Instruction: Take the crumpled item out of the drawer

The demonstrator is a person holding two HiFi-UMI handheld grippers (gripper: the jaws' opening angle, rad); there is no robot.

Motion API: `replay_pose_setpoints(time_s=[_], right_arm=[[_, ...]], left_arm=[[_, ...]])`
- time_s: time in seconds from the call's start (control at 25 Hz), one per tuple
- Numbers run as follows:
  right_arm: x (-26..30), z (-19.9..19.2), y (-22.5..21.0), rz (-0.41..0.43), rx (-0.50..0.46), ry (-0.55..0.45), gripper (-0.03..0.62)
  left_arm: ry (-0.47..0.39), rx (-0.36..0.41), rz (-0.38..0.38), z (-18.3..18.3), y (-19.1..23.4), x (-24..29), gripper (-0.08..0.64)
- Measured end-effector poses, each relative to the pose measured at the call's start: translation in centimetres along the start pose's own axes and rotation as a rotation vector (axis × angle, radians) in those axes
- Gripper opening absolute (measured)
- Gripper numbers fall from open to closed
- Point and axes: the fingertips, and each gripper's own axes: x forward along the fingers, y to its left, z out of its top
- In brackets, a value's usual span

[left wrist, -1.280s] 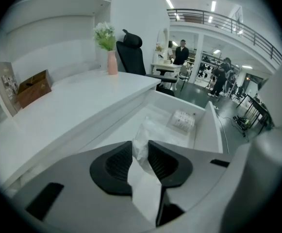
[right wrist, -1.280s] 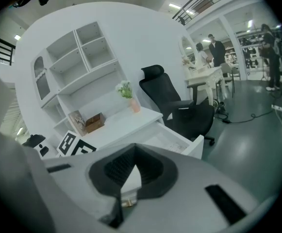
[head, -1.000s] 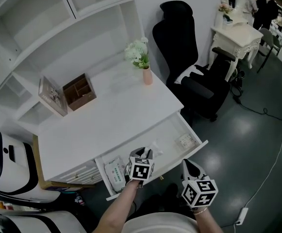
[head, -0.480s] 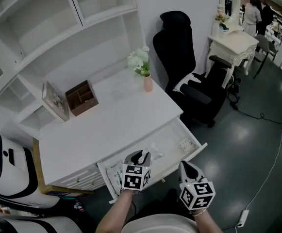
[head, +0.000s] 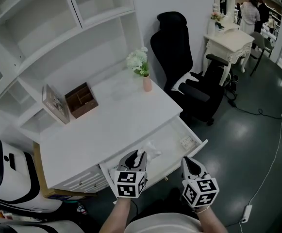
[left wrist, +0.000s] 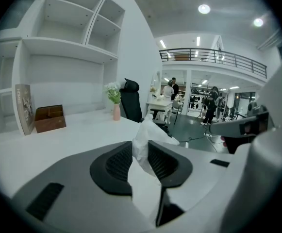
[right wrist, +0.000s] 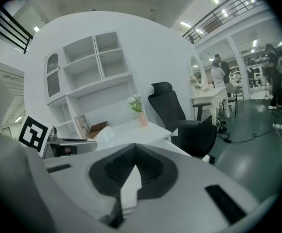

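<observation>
Left gripper view for the grip: left claw (left wrist: 141,160) closed narrow on a crumpled white tissue (left wrist: 149,136), pinched between the ribbed pads, loose end sticking out past the tips. Right gripper view: right claw (right wrist: 134,165) with tips together and nothing between them.

Head view, nearest first: both claws side by side at the near edge of the open drawer (head: 174,139). Left claw over the drawer's left part, tissue held above the drawer floor and apparently touching nothing below. Right claw just to its right, idle, near the drawer's near right corner. Inside the drawer, toward the right end, a small pale packet (head: 186,141).

Beyond, the white bench (head: 116,118), mostly bare. Along its far side a picture frame (head: 52,103) leaning at the left, a wooden box (head: 81,95) beside it, a pink vase (head: 147,83) with white flowers further right. Right of the bench, a black chair (head: 189,76).

Judged step: removal nearly complete, tissue out of the drawer but not yet put anywhere. Next move, likely: carry it clear of the drawer, lower onto the bench, then open the claw. Firm pinch needed throughout, soft paper being apt to slip or tear.
</observation>
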Motion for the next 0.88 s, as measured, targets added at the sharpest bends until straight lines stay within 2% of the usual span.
replay_pose_setpoints(time_s=[0.44, 0.88], right_arm=[[0.2, 1.3, 1.3, 0.031, 0.011, -0.035, 0.002], [0.4, 1.8, 1.3, 0.034, -0.013, -0.04, 0.002]], left_arm=[[-0.084, -0.053, 0.025, 1.4, 2.1, -2.9, 0.095], [-0.097, -0.067, 0.036, 1.7, 2.8, -3.5, 0.095]])
